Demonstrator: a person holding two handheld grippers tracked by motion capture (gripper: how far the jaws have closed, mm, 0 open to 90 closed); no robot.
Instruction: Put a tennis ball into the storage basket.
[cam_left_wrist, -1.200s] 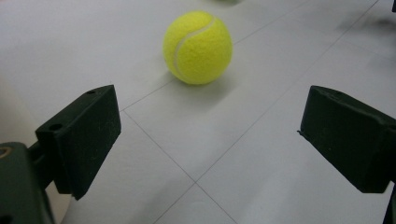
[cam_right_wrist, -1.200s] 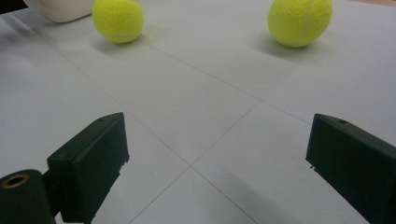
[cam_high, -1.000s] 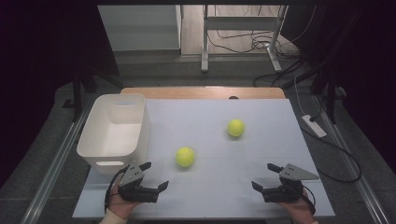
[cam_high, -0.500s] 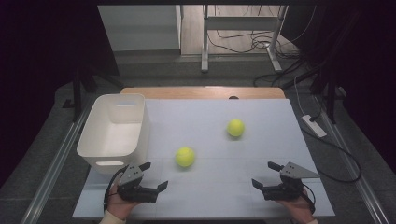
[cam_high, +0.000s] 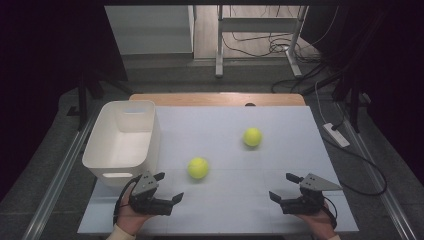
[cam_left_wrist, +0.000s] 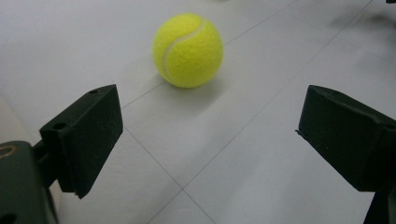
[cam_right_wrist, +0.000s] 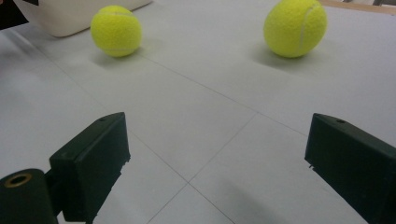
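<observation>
Down at the near edge of the worktop (cam_high: 230, 125), the left gripper (cam_high: 168, 186) sits low by the near left corner in the person's left hand (cam_high: 131, 215). Its jaws have just been closing a little, yet they stand wide apart with bare surface between them. Over by the near right corner, the right gripper (cam_high: 287, 187) rests in the right hand (cam_high: 320, 222), jaws spread wide too, gripping nothing.

In the left gripper view, the near tennis ball (cam_left_wrist: 187, 50) lies ahead of the jaws, just left of their midline and well clear of both. In the high view that same ball (cam_high: 198, 168) sits on the worktop near the middle, a little toward the near left, just beside the white plastic bin (cam_high: 100, 152).

Further back, the second tennis ball (cam_high: 252, 136) lies right of centre, well apart from the first. The right gripper view has both ahead: one ball at upper left (cam_right_wrist: 116, 31) by the bin's base (cam_right_wrist: 65, 18), the other at upper right (cam_right_wrist: 295, 27).

The bin stands upright along the left edge.
</observation>
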